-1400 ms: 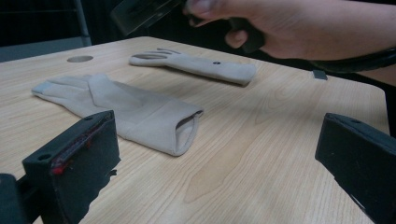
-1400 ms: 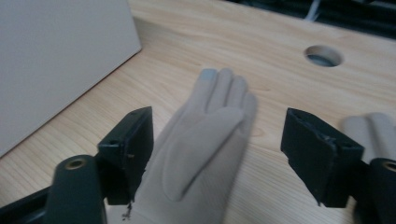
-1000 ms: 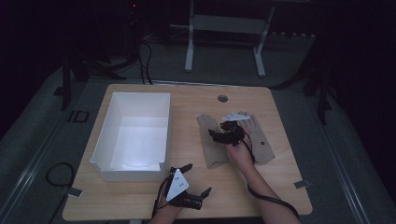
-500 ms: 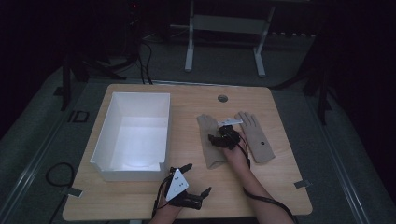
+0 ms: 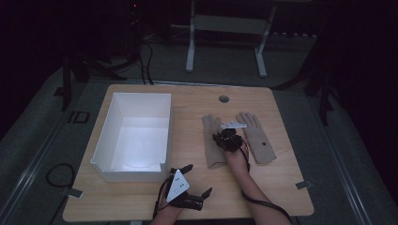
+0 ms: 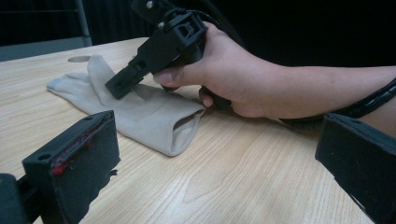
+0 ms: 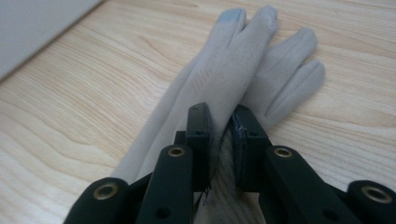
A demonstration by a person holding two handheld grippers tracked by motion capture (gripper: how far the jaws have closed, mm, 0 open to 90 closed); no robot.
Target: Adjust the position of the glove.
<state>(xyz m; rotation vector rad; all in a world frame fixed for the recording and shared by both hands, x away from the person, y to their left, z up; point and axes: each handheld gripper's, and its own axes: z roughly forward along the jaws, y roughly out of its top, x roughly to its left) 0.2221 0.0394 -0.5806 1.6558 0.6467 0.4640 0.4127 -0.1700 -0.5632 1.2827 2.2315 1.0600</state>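
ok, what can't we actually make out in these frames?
- Right gripper view: how much fabric of the left glove the pads pinch, hidden between the jaws.
- High view: the white bin floor's near strip, hidden by its wall.
- Left gripper view: the other glove, behind the hand.

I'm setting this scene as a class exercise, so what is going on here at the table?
A person works at a wooden table with a gripper in each hand. The right gripper has just been closing its jaws and now pinches a fold of the left beige glove. A second glove lies flat beside it. The left gripper waits open near the white bin.
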